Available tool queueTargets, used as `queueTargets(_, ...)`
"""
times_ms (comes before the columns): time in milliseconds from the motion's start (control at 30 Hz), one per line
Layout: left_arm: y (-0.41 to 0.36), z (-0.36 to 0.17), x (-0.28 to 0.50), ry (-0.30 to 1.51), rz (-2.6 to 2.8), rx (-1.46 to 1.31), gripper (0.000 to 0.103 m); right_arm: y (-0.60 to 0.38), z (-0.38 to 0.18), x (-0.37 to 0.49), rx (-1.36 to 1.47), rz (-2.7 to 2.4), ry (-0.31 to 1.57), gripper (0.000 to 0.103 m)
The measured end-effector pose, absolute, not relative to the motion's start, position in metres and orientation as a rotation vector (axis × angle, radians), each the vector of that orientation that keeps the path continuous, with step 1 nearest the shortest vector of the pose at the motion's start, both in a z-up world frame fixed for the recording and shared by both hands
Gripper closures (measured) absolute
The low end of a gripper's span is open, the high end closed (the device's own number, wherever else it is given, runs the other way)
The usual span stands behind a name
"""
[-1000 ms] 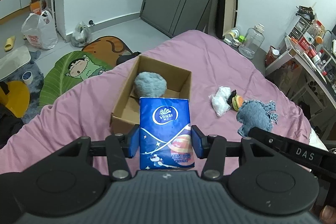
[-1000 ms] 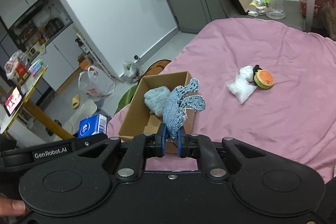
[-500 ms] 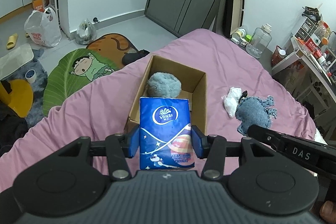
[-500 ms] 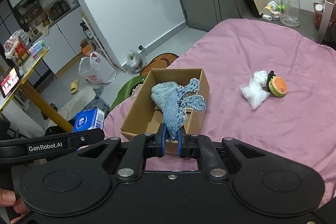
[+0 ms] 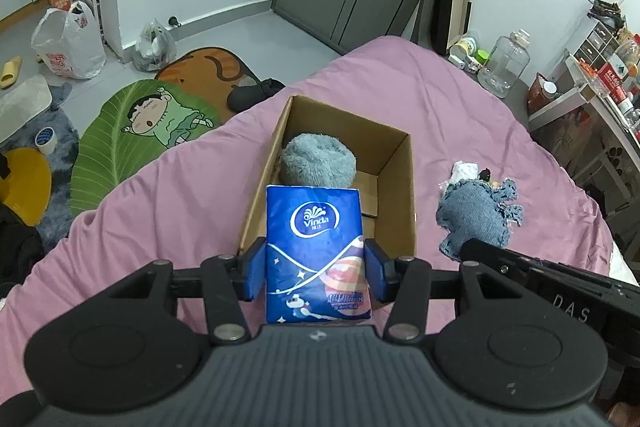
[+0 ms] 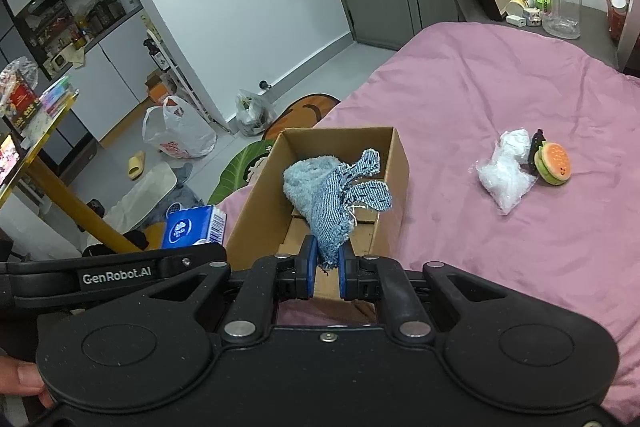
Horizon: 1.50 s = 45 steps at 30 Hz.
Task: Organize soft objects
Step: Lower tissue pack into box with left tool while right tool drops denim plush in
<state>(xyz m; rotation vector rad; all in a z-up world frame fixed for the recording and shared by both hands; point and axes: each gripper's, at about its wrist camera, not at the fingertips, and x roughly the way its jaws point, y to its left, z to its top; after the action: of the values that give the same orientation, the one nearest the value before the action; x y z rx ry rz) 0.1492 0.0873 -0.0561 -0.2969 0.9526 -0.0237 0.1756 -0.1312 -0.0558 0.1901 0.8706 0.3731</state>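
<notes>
My left gripper (image 5: 315, 273) is shut on a blue Vinda tissue pack (image 5: 316, 251), held upright above the near end of an open cardboard box (image 5: 400, 195). A fluffy grey-blue plush (image 5: 318, 159) lies inside the box. My right gripper (image 6: 327, 271) is shut on a blue denim cloth toy (image 6: 340, 203), held above the box (image 6: 256, 211) near its front right corner. The toy also shows in the left wrist view (image 5: 476, 215). The tissue pack shows at the left of the right wrist view (image 6: 194, 227).
The box sits on a pink bedspread (image 6: 500, 95). A white plastic bag (image 6: 506, 175) and a small burger toy (image 6: 554, 163) lie on the bed to the right. Mats and bags lie on the floor (image 5: 148, 115) past the bed's left edge. A cluttered shelf (image 5: 600, 79) stands at the right.
Both grippers have moved forward toward the box with their loads. The box looks larger and nearer in both views. Both grips are unchanged.
</notes>
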Motion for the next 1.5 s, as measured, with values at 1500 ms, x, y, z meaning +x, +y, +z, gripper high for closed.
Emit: queueTargets(1500, 0.094, -0.090, 0.206, 1.065, 0.073, -0.298, 0.044, -0.101, -0.093, 0.248, 0.248, 0.355, 0.830, 0.059)
